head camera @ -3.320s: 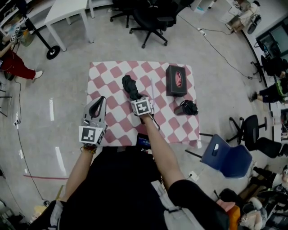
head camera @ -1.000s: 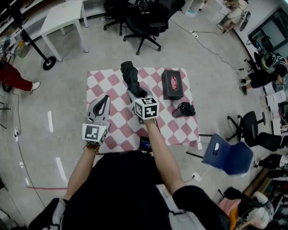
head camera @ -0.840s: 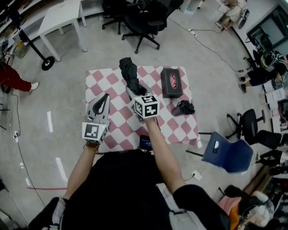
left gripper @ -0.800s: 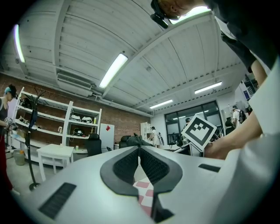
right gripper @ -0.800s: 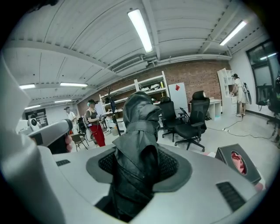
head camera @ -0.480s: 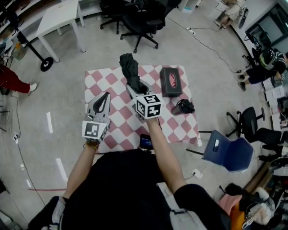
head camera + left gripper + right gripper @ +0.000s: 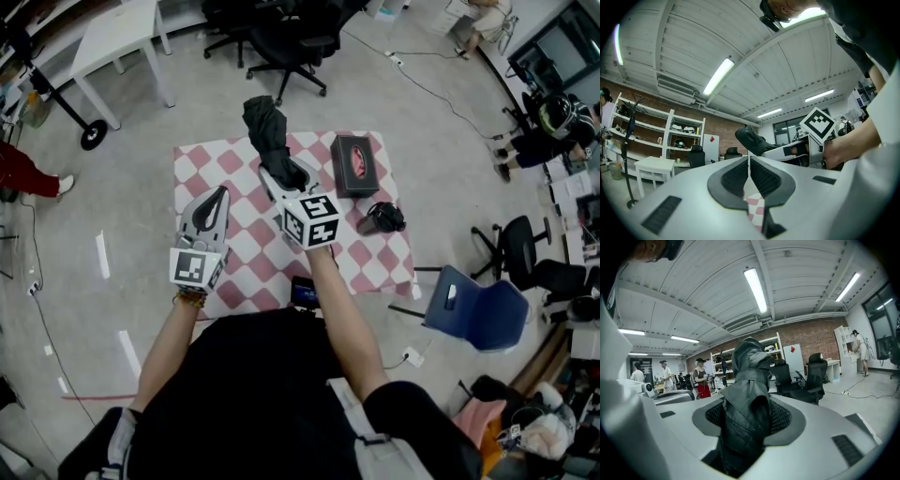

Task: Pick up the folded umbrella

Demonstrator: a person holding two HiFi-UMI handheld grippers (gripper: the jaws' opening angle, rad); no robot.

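Where the folded umbrella is: the folded umbrella (image 7: 267,131) is clamped in the right hand-held gripper (image 7: 284,178). From the jaws it runs toward 12 o'clock, past the far edge of the checked tabletop (image 7: 202,169), and looks clear of the cloth.
Right hand-held gripper: jaws partly spread and pressed on both sides of the umbrella's dark bundle, which fills the gap in the right gripper view (image 7: 745,404).
Left hand-held gripper: the left hand-held gripper (image 7: 214,199) sits at 9 o'clock of the right one. Its jaws are together with nothing between them, and only checked cloth shows below.
Weight: probably light, an easy one-gripper load.
Stiffness: likely a rigid shaft inside a soft, crumpled fabric wrap, so the outside gives under the pads while the core resists.
Surface: the fabric looks slick and faintly glossy, so it may creep through the pads.
Where to hold: on the thick body, across the shaft. Most of the length juts beyond the jaws here, so it could droop or pivot.
Neighbour: a black box (image 7: 352,164) lies at 3 o'clock, apart from the umbrella.
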